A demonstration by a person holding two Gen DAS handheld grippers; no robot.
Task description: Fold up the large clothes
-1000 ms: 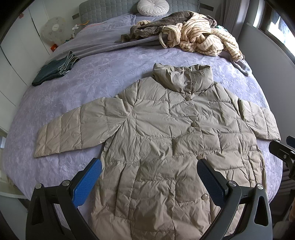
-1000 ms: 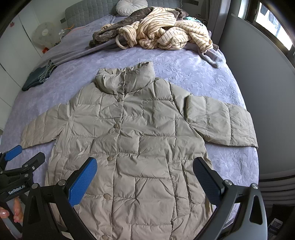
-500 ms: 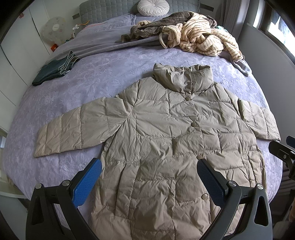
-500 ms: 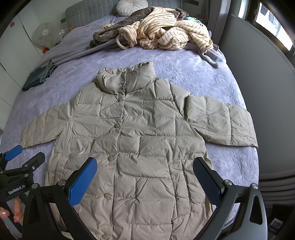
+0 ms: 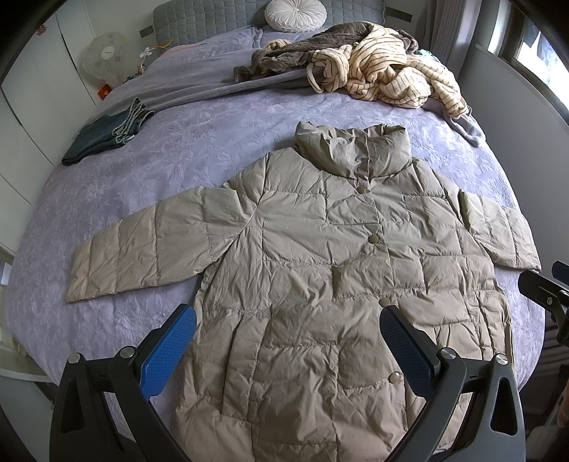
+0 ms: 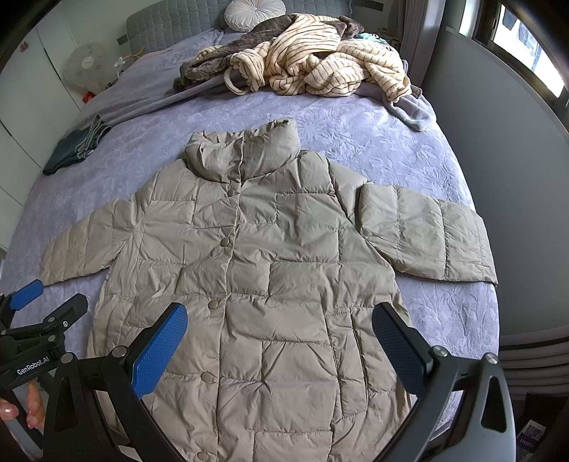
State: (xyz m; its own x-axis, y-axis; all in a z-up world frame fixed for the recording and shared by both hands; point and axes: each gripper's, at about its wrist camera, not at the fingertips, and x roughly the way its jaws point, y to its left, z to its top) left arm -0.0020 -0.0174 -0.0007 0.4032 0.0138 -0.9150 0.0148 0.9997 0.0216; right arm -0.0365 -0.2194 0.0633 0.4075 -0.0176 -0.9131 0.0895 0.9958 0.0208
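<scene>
A beige quilted puffer jacket point(image 5: 320, 270) lies flat and face up on the purple bed, buttoned, collar toward the headboard, both sleeves spread out sideways. It also fills the right wrist view point(image 6: 270, 270). My left gripper point(image 5: 288, 320) is open and empty, held above the jacket's lower left part. My right gripper point(image 6: 279, 320) is open and empty, held above the jacket's lower middle. The left gripper also shows at the left edge of the right wrist view point(image 6: 32, 320), held by a hand.
A heap of striped cream and brown clothes point(image 5: 377, 71) lies near the headboard. Folded dark jeans point(image 5: 106, 135) sit at the bed's left edge. A round white cushion point(image 5: 295, 14) rests against the headboard. A grey wall panel point(image 6: 498, 177) runs along the bed's right side.
</scene>
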